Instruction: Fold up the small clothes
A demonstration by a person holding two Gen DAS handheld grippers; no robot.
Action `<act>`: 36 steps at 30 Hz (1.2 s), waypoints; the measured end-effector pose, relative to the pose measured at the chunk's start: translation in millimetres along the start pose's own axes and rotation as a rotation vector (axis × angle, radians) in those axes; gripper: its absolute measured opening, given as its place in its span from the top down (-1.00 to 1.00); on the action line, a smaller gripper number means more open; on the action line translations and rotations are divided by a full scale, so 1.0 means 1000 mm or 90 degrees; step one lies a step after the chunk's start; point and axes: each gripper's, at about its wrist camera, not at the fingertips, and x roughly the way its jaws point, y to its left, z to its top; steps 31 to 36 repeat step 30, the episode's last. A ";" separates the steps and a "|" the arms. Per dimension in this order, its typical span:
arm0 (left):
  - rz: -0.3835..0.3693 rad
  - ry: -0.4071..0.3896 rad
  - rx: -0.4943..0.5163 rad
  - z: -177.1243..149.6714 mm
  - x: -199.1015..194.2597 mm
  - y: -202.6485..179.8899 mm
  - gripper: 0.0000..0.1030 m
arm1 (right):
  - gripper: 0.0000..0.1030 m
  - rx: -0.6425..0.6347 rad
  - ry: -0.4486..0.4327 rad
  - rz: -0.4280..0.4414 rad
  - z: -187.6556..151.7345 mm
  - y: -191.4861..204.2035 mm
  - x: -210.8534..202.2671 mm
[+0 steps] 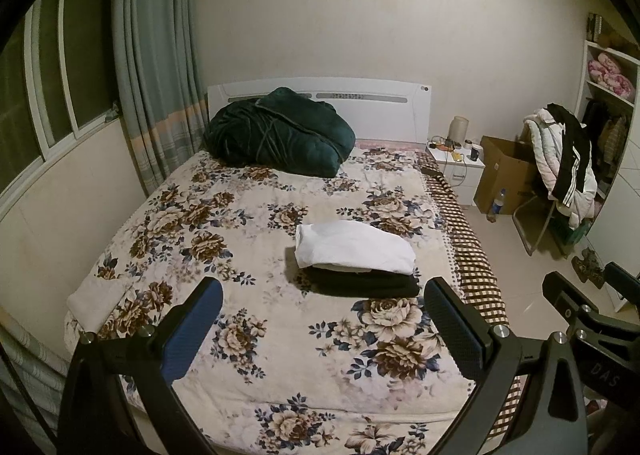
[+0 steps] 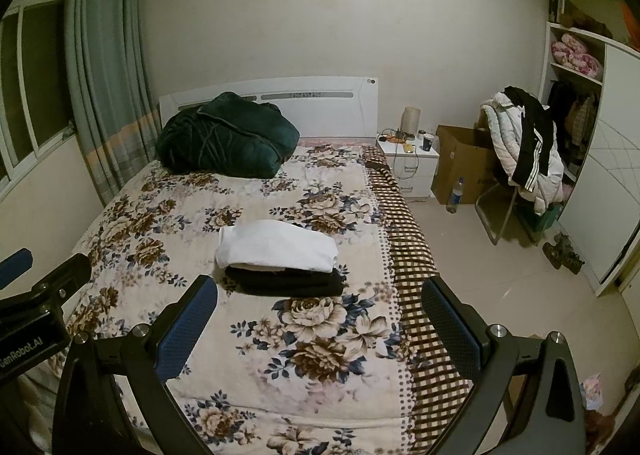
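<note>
On the bed [image 1: 168, 215] a small stack sits folded: a white garment [image 1: 356, 245] lying on top of a black garment [image 1: 364, 283], toward the right side of the floral blanket [image 1: 280, 335]. Both grippers hang back from it near the foot of the bed, side by side. The left gripper [image 1: 324, 329] has its fingers spread wide with nothing between them, and so does the right gripper [image 2: 320, 329]. In both wrist views the stack lies ahead of the fingers and well apart from them, roughly between the two pads and beyond their tips, touched by neither. What could go wrong, I think, is the stack itself: the white piece overhangs the black one and looks loosely rounded, so a finger nudging its near edge would likely slide it off or spring the folds open. The plush blanket is soft and could ride up with any low pinch, dragging the pile. The stack also sits fairly near the checked edge [image 1: 476, 267], so a push rightward might tip it toward the floor [image 1: 536, 295].
</note>
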 end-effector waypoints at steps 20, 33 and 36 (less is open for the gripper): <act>0.001 -0.003 -0.003 0.005 -0.012 -0.005 -1.00 | -1.00 0.000 -0.007 0.006 0.007 -0.009 -0.006; 0.006 -0.006 -0.006 0.010 -0.014 -0.003 -1.00 | -1.00 0.003 -0.008 0.007 0.009 -0.009 -0.007; 0.006 -0.006 -0.006 0.010 -0.014 -0.003 -1.00 | -1.00 0.003 -0.008 0.007 0.009 -0.009 -0.007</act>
